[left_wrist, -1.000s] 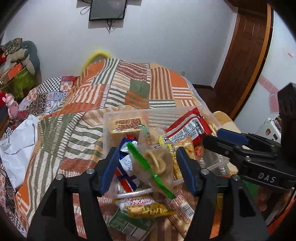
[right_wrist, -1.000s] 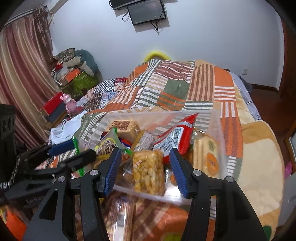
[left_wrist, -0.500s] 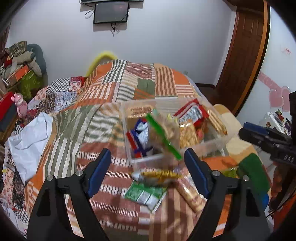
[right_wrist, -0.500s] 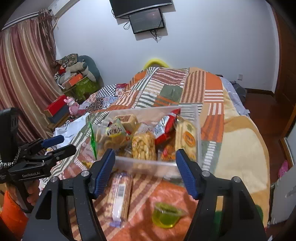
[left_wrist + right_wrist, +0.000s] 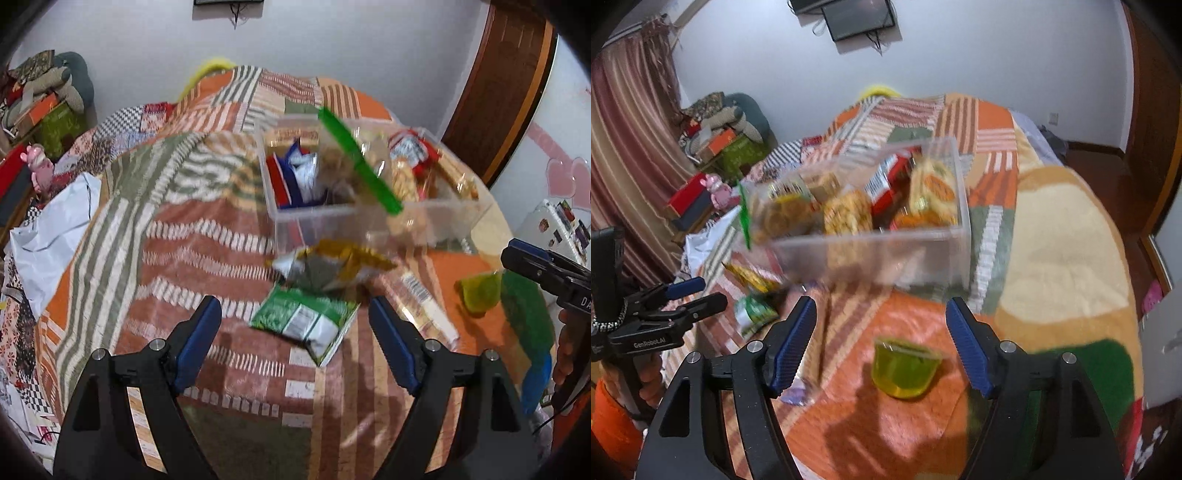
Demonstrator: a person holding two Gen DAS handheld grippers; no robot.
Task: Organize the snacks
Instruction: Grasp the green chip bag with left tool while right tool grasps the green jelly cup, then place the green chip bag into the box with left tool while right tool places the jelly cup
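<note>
Both claws over a bed w/ a patchwork quilt (image 5: 177, 206).

Left claw (image 5: 295, 341): jaws spread wide, nothing between the pads; they've just been opening. Green snack packet (image 5: 304, 321) lies flat on the quilt right ahead of the claw, between the two finger lines but not touched. Just past it a gold/silver packet (image 5: 332, 266), crumpled, overlapping the green one's far edge. Beyond that the clear plastic bin (image 5: 369, 221) sits on the bed, already holding several snacks: blue/red/white packet at its left end, red packet at the right, a bag w/ green clip strip (image 5: 360, 160) sticking up across the middle. A long wrapped biscuit pack (image 5: 428, 310) lies to the right of the green packet, near the right finger.

Right claw (image 5: 881, 345): jaws fairly wide, empty; also just been opening. Yellow-green jelly cup (image 5: 905, 369) stands upright on the orange part of the quilt, between the fingers and nearer the right one, not gripped. The long pack lies beside the left finger, blurred. Bin is ahead of and above the claw in view, well apart from the cup.

Each claw shows at the edge of the other's view, held by a hand (image 5: 650, 376).
</note>
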